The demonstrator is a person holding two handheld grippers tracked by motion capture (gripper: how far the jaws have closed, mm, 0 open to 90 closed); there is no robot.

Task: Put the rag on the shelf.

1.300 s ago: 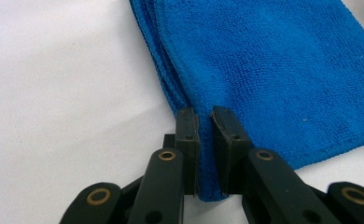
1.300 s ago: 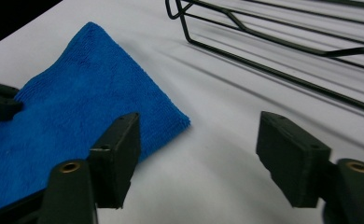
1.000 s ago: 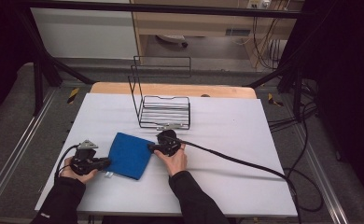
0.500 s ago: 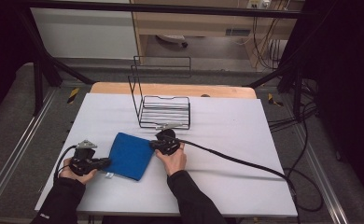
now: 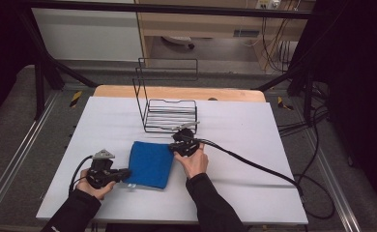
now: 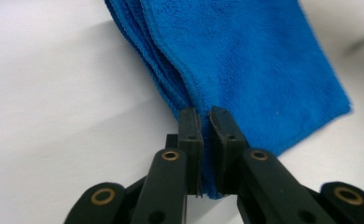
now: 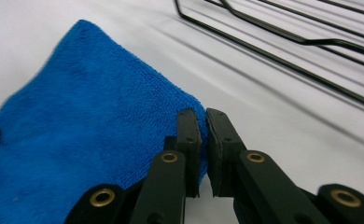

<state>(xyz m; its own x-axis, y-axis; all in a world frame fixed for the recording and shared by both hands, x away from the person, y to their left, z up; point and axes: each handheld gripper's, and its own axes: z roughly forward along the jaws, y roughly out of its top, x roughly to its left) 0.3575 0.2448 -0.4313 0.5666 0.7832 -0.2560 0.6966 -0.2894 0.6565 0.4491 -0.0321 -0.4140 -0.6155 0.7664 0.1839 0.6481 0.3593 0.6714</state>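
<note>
A folded blue cloth [image 5: 150, 164] lies on the white table [image 5: 254, 145], in front of the person. My left gripper [image 5: 127, 175] is at the cloth's near left corner. In the left gripper view the jaws [image 6: 206, 114] pinch the layered edge of the cloth [image 6: 255, 60]; they have just eased a hair wider with the cloth still between them. My right gripper [image 5: 175, 147] is at the far right corner. Its jaws [image 7: 202, 116] are shut on the tip of the cloth [image 7: 87, 121].
A black wire rack [image 5: 169, 116] with a tall back frame stands just beyond the right gripper; its base wires [image 7: 283, 32] run close past the cloth's corner. The right gripper's cable [image 5: 254, 166] trails off across the table to the right edge.
Both grippers and the cloth have shifted to the right on the table. The right gripper has closed in on the cloth's far right corner, nearer the rack.
</note>
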